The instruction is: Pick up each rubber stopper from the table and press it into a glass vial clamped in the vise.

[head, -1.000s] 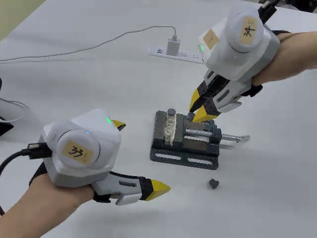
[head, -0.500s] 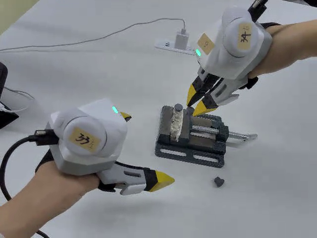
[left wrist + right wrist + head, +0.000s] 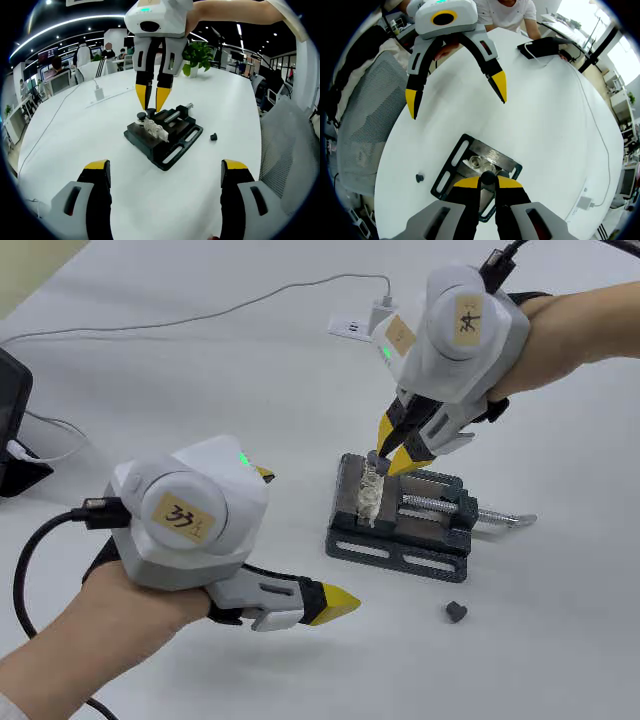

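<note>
Right gripper [image 3: 394, 448] fingers [image 3: 385, 432] pinch a rubber stopper [image 3: 374, 457] by its sides at the mouth of the vial [image 3: 370, 495] in the vise [image 3: 400, 535]. Stopper likely soft, light; vial fragile. Left gripper [image 3: 302, 538] wide open, empty. Spare stopper [image 3: 456, 611] near right on bench [image 3: 200, 390]

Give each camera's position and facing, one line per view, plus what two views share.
Head view: on the headset, facing forward and down at the dark metal vise; both forearms and grippers show.
Left gripper view: on the open left gripper, facing across the white table at the vise; its yellow-tipped jaws show.
Right gripper view: on the right gripper, facing down onto the vise; its jaws pinch a dark rubber stopper.
Shared: each gripper view shows the other gripper.
</note>
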